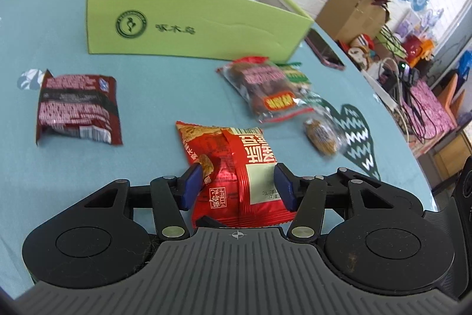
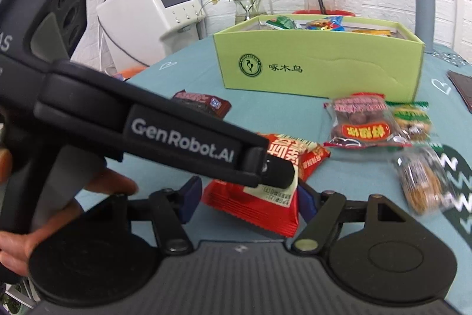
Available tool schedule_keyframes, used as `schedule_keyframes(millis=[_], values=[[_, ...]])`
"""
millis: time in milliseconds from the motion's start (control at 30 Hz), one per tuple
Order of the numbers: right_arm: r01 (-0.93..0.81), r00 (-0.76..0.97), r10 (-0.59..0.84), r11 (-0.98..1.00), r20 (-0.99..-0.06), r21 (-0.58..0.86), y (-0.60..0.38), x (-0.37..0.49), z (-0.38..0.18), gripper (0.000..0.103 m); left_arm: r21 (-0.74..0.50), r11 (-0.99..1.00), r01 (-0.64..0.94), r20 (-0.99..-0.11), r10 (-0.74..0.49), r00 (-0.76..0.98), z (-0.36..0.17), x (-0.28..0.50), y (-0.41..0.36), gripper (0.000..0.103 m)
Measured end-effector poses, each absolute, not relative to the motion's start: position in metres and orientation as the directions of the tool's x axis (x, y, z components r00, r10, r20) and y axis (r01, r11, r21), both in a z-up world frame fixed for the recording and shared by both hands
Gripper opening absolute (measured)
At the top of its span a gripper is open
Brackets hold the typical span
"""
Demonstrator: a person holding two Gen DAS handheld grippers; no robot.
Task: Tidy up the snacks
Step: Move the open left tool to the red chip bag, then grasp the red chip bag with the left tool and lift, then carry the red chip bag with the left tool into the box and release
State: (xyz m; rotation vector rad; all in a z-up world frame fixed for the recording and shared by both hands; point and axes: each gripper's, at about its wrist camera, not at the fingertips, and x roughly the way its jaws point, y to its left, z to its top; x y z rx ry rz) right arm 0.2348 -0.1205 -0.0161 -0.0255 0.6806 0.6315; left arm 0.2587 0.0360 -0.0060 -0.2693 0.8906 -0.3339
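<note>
red snack packet (image 1: 236,176): on table, pinched between left gripper (image 1: 239,186) pads; right gripper (image 2: 247,197) straddles it, grip uncertain.

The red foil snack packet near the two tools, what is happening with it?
A person is tidying snacks into the light green cardboard box on the teal tablecloth. Both tools are at the red foil snack packet: the left hand-held gripper has it between its blue pads, which touch its sides, and the right hand-held gripper also straddles it. The dark red packet and the clear packets lie loose on the cloth.
</note>
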Motion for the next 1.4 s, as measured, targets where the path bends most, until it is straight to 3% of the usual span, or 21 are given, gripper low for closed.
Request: schedule_keyframes(millis=[133,300,367,733,833,867,933,1000,1400], values=[[-0.541,0.608,0.534,0.82,-0.588,0.186,-0.13,0.224,-0.016,0.076,-0.371,0.909,0.191,-0.705,-0.409,0.58,-0.007,0.246,0.028,0.039],[-0.509,0.649,0.508,0.843,-0.566,0.173,-0.142,0.214,-0.011,0.084,-0.388,0.905,0.173,-0.67,-0.406,0.621,0.005,0.237,0.039,0.062],[-0.502,0.668,0.506,0.848,-0.546,0.171,-0.148,0.209,-0.009,0.085,-0.391,0.905,0.166,-0.658,-0.401,0.638,0.008,0.237,0.044,0.063],[-0.498,0.653,0.493,0.851,-0.574,0.164,-0.141,0.219,-0.015,0.085,-0.39,0.902,0.186,-0.692,-0.42,0.586,-0.011,0.255,0.031,0.058],[-0.503,0.631,0.504,0.844,-0.589,0.184,-0.139,0.223,-0.022,0.075,-0.394,0.897,0.198,-0.693,-0.432,0.577,-0.018,0.256,0.027,0.053],[-0.508,0.632,0.508,0.842,-0.585,0.183,-0.138,0.221,-0.023,0.066,-0.387,0.897,0.214,-0.688,-0.435,0.581,-0.018,0.253,0.026,0.048],[-0.504,0.64,0.505,0.845,-0.579,0.18,-0.135,0.218,-0.021,0.064,-0.389,0.894,0.222,-0.676,-0.441,0.591,-0.016,0.249,0.028,0.041],[-0.514,0.639,0.519,0.837,-0.568,0.186,-0.133,0.216,-0.015,0.064,-0.389,0.897,0.21,-0.671,-0.432,0.603,-0.01,0.248,0.031,0.036],[-0.583,0.719,0.547,0.811,-0.429,0.055,-0.111,0.297,0.061,0.066,-0.394,0.894,0.215,-0.523,-0.41,0.747,0.076,0.319,0.057,0.036]])
